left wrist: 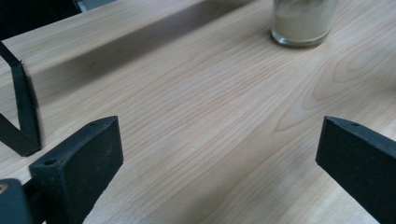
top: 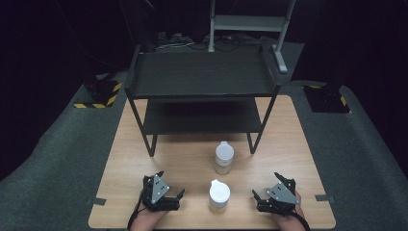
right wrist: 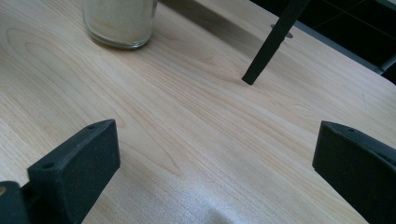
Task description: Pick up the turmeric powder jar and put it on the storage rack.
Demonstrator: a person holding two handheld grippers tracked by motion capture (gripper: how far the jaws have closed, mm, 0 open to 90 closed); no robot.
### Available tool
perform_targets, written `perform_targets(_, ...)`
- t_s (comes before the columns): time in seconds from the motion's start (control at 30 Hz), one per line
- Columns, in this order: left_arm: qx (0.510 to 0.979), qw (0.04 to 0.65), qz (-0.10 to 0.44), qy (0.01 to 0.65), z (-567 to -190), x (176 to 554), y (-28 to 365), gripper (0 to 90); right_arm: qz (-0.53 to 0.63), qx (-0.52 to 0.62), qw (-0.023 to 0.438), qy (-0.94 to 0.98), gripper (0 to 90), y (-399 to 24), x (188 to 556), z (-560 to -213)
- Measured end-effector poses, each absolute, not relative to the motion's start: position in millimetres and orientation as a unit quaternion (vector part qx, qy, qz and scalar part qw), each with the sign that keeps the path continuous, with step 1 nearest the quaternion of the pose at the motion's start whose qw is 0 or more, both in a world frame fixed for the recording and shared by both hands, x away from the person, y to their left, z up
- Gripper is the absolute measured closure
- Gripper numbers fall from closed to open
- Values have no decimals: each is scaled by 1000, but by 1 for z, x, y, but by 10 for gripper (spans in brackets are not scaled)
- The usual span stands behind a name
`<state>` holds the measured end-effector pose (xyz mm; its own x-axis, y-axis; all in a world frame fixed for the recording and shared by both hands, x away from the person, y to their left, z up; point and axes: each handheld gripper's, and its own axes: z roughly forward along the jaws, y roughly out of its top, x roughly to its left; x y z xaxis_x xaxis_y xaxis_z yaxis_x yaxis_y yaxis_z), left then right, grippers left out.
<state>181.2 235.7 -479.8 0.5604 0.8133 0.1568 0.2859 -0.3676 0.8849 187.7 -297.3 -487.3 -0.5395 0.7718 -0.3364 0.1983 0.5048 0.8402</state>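
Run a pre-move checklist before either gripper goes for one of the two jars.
1. Left gripper open and holding nothing: ok.
2. Right gripper open and holding nothing: ok.
3. Near jar upright, white lid on, between the two grippers: ok.
4. Far jar upright, lid on, apart from the near jar: ok.
5. Both levels of the black shelf bare: ok.
6. Lids tight: cannot tell.
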Motion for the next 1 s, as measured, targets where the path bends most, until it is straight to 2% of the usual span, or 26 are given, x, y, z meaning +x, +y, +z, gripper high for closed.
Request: perform_targets(1.0, 728, 538, 293, 308, -451, 153, 230, 5, 389, 304, 369, 787, 0, -297, 187, -488)
